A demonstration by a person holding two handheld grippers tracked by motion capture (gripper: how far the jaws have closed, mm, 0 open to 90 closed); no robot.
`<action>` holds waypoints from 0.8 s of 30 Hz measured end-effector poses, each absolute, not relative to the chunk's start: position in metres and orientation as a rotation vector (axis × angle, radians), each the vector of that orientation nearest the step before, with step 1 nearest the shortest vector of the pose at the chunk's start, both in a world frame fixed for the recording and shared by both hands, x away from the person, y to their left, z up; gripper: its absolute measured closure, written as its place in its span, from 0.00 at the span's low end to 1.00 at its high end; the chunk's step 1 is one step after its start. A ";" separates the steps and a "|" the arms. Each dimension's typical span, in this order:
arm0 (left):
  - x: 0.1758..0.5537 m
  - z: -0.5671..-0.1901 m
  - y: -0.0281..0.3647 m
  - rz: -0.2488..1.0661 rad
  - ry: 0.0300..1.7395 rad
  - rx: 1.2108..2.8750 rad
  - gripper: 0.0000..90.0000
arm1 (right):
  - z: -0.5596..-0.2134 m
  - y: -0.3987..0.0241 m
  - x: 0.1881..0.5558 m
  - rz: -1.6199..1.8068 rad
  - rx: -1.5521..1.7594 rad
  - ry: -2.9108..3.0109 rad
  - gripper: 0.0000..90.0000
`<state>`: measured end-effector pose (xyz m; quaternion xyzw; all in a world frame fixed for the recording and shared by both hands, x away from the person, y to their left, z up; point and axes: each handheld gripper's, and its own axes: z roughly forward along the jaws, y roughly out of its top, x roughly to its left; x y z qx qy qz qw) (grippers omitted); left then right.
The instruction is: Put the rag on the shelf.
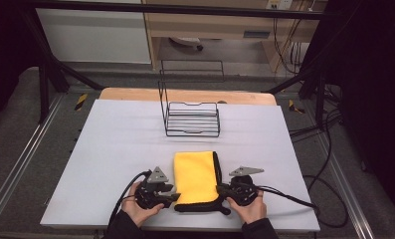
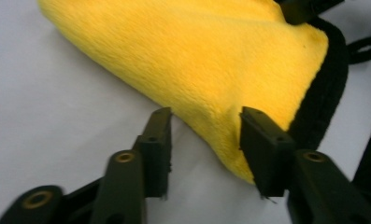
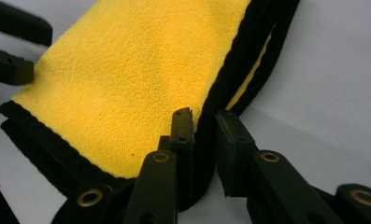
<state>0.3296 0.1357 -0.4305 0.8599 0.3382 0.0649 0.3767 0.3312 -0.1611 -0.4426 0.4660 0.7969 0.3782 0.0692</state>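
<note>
While folded, cloth (image 1: 195, 178) lies between grippers (seemingly pinched).

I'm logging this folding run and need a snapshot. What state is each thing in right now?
Yellow cloth: folded, flat on the table, black trim along its right and near edges.
Wire rack: upright, empty.
Left gripper: open, the cloth's corner between its jaws.
Right gripper: shut on the cloth's black-trimmed edge.

— What's out on that white surface (image 1: 110, 149)?
— A black wire rack (image 1: 192, 118), at twelve o'clock, standing upright near the far edge.
— And beyond it?
— A wooden board (image 1: 135, 94) along the edge, black cables (image 1: 329, 189) at three o'clock.
</note>
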 end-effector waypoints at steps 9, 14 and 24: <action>0.350 -0.420 0.149 0.192 0.889 2.147 0.16 | -0.434 -0.173 0.336 1.205 1.239 2.342 0.53; 0.364 -0.416 0.151 0.200 0.899 2.132 0.12 | -0.433 -0.184 0.343 1.228 1.208 2.320 0.36; 0.399 -0.418 0.150 0.242 0.955 2.129 0.14 | -0.436 -0.195 0.350 1.239 1.210 2.300 0.10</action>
